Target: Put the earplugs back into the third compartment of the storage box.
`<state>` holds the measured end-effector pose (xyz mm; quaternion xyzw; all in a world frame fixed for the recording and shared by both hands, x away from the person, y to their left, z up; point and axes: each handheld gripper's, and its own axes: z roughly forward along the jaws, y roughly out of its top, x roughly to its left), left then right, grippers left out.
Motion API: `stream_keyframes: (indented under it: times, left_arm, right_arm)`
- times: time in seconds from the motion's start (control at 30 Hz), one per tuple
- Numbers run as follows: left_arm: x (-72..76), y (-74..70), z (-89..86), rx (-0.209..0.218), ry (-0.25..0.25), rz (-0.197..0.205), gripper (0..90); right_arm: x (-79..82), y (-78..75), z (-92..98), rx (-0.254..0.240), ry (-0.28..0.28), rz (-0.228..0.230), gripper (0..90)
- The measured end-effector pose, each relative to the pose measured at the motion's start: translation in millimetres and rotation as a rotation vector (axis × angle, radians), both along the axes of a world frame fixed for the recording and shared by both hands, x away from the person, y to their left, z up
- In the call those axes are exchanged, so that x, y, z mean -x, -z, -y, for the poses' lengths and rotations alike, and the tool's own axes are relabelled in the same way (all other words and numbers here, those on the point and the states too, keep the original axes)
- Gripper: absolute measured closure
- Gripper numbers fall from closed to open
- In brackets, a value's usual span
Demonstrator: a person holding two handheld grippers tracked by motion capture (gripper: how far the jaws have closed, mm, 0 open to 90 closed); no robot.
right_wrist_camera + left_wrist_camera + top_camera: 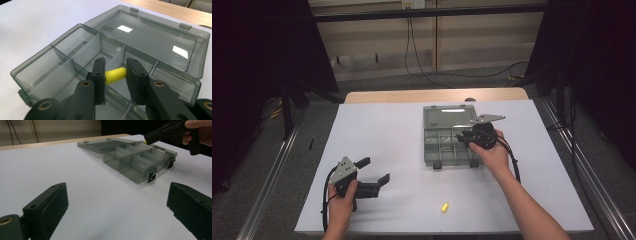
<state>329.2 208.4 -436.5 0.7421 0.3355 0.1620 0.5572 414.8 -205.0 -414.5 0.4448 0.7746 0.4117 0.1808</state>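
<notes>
- right gripper [115, 75] is over the open grey organizer box [62, 53], fingers [98, 75] pinching a yellow foam earplug [115, 75] above a front compartment
- left gripper [373, 172] sits low over the white tabletop [387, 130], well away from the box, fingers spread wide with nothing between them
- second yellow earplug [444, 207] lying loose near the front edge

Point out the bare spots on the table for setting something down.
Free: the broad white stretch left of the grey box, and the strip between box and loose yellow piece. Crowded: over the box, where the right tool holds a yellow piece.
</notes>
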Motion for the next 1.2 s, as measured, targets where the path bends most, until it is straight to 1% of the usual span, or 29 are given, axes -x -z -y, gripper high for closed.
stream_keyframes:
  times: [0.17, 0.23, 0.27, 0.43, 0.47, 0.53, 0.57, 0.67, 0.73, 0.83, 0.9, 1.03, 1.17, 1.2]
  left_arm:
    - [-0.3, 0.4, 0.6, -0.005, 0.004, -0.002, 3.7]
    - [-0.3, 0.6, 0.8, -0.004, 0.005, -0.004, 3.8]
    - [-0.2, 0.7, 1.0, -0.003, 0.003, -0.006, 3.8]
    - [-0.5, 0.9, 0.8, -0.004, 0.004, -0.007, 3.8]
    - [-0.5, 1.0, 0.8, -0.004, 0.005, -0.009, 3.7]
    - [-0.7, 1.1, 0.8, -0.005, 0.008, -0.008, 3.8]
    - [-0.7, 1.0, 0.8, -0.005, 0.008, -0.007, 3.7]
    - [-0.7, 1.1, 0.8, -0.006, 0.008, -0.007, 3.7]
    - [-0.6, 1.0, 0.8, -0.005, 0.008, -0.007, 3.7]
    - [-0.4, 0.9, 0.8, -0.004, 0.007, -0.007, 3.7]
    - [-0.3, 0.7, 0.5, -0.005, 0.005, -0.006, 3.7]
    - [-0.3, 0.8, 0.8, -0.005, 0.005, -0.007, 3.7]
    - [-0.1, 0.8, 1.5, -0.006, 0.008, -0.003, 3.7]
    - [-0.1, 0.9, 1.5, -0.005, 0.008, -0.004, 3.8]
  right_arm:
    - [-3.9, 0.6, 1.0, -0.003, 0.022, -0.001, 69.5]
    - [-5.6, 1.0, 0.1, 0.013, 0.024, 0.002, 69.4]
    - [-6.4, 1.1, -0.9, 0.010, 0.025, 0.003, 69.2]
    - [-10.0, 0.0, -5.5, 0.028, 0.032, 0.012, 67.2]
    - [-10.8, 0.0, -5.7, 0.026, 0.036, 0.014, 65.8]
    - [-11.6, 0.5, -6.4, 0.028, 0.055, 0.014, 59.8]
    - [-11.6, 0.6, -6.5, 0.033, 0.060, 0.014, 59.0]
    - [-11.1, 0.8, -6.3, 0.041, 0.063, 0.009, 53.8]
    - [-10.0, -0.2, -5.4, 0.036, 0.060, 0.009, 52.6]
    - [-6.9, -2.3, -4.8, 0.029, 0.060, 0.003, 46.6]
    - [-3.8, -4.2, -4.9, 0.027, 0.045, 0.000, 44.4]
    - [5.6, -7.7, -5.2, -0.005, 0.030, 0.018, 37.4]
    - [14.6, -8.8, -3.6, -0.029, 0.024, -0.005, 30.3]
    - [17.0, -8.7, -3.2, -0.039, 0.025, -0.002, 29.5]
